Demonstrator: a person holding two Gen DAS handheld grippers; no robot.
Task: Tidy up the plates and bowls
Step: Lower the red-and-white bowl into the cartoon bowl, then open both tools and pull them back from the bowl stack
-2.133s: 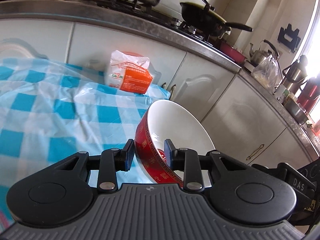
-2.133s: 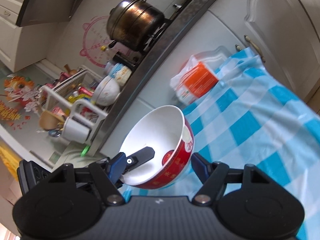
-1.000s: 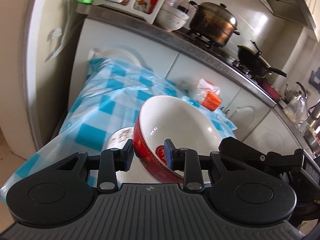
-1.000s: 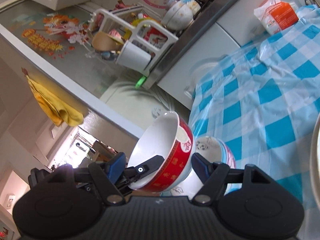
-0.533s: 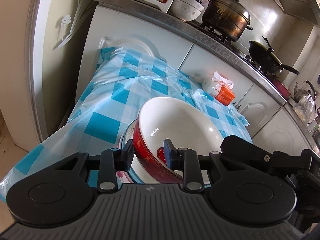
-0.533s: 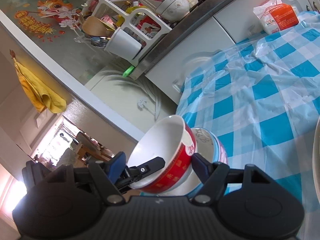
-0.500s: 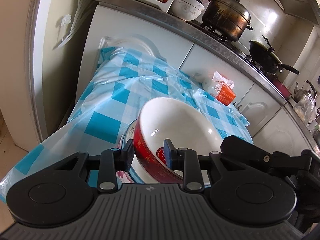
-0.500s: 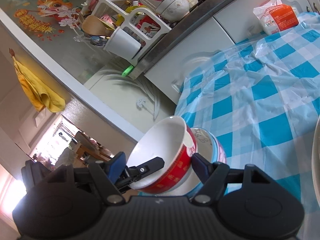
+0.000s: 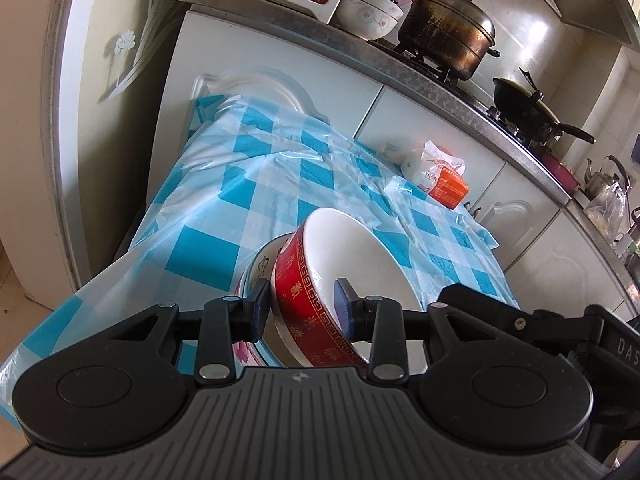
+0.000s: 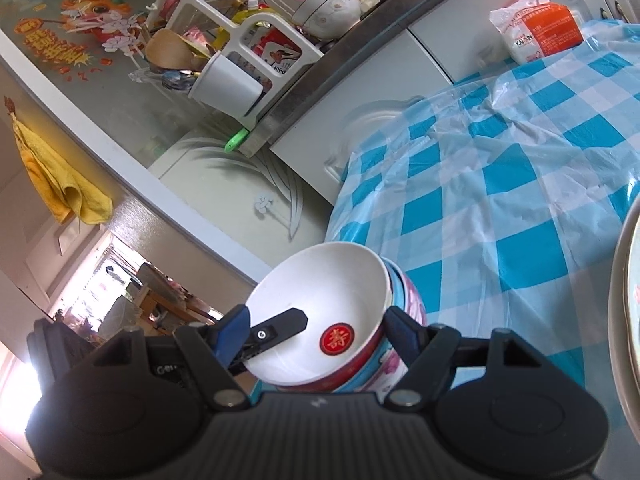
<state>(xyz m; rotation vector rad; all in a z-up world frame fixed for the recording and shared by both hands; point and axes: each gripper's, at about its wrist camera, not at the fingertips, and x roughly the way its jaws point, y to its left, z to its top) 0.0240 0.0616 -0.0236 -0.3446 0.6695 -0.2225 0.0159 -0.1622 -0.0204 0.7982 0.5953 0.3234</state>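
A red bowl with a white inside (image 9: pixel 352 256) sits tilted inside a white bowl with pink flowers and a blue rim (image 9: pixel 256 270) near the front left of the checked table. My left gripper (image 9: pixel 304 308) straddles the red bowl's near rim; its jaws stand a little apart from the wall. In the right wrist view the red bowl (image 10: pixel 320 312) lies between the wide-open fingers of my right gripper (image 10: pixel 316 330), and the flowered bowl (image 10: pixel 404 304) shows under it. The left gripper's finger reaches into the bowl there.
A blue-and-white checked plastic cloth (image 9: pixel 256 184) covers the table. An orange and white packet (image 9: pixel 438 178) lies at its far edge by the white cabinets. A plate rim (image 10: pixel 624 300) shows at the right. A counter with pots and a dish rack (image 10: pixel 240 68) runs behind.
The red bowl has come down into the flowered bowl. My left gripper's jaws have opened off the red bowl's rim. Both grippers have shifted slightly.
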